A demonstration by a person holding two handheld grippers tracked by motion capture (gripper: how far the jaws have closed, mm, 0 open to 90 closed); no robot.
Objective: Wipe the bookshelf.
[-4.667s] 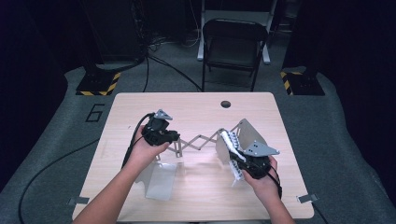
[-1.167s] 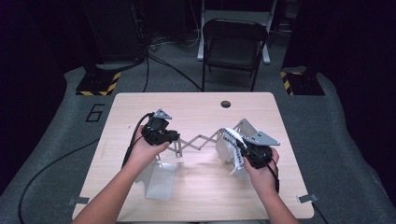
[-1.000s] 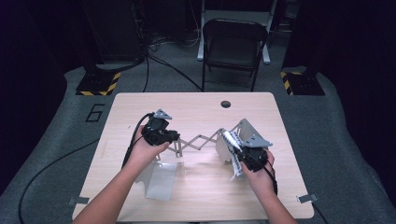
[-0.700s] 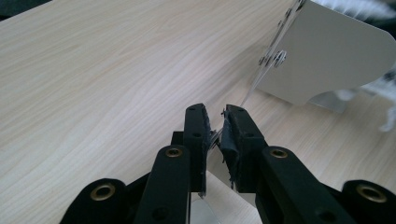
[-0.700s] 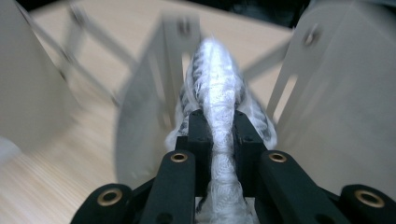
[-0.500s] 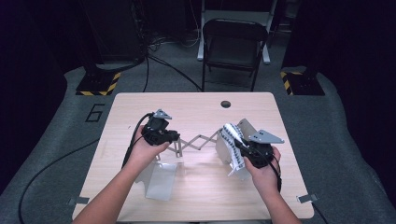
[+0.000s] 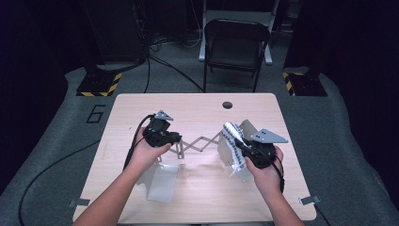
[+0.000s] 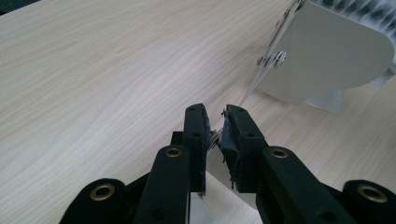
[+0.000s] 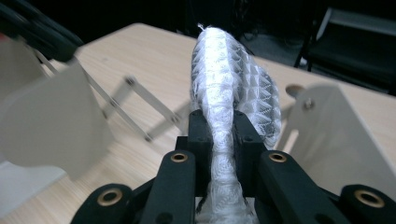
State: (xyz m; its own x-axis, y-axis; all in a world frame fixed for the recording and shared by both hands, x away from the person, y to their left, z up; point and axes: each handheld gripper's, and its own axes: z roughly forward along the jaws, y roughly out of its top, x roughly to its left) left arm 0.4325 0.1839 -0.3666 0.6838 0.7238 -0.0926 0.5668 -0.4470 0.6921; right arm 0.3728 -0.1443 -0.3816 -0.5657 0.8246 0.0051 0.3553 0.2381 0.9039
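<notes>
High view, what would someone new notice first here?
A white mesh bundle pinched in the right gripper, lifted over the table between two metal end plates. Left of it, the left gripper clamps one end of a zigzag metal rack that stretches across the middle.

Matt grey metal rack (image 7: 200, 143) — white knobbly textured cloth (image 9: 231, 88) — pale wood-grain table (image 7: 188, 106).

Black folding chair (image 7: 234, 44) behind table (image 7: 141, 106); hazard-striped bases (image 7: 98, 85) on floor.

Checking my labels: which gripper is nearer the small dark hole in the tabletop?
Right. The right gripper, shut on white mesh foam, sits just below the hole; the left gripper is farther off to its lower left.
</notes>
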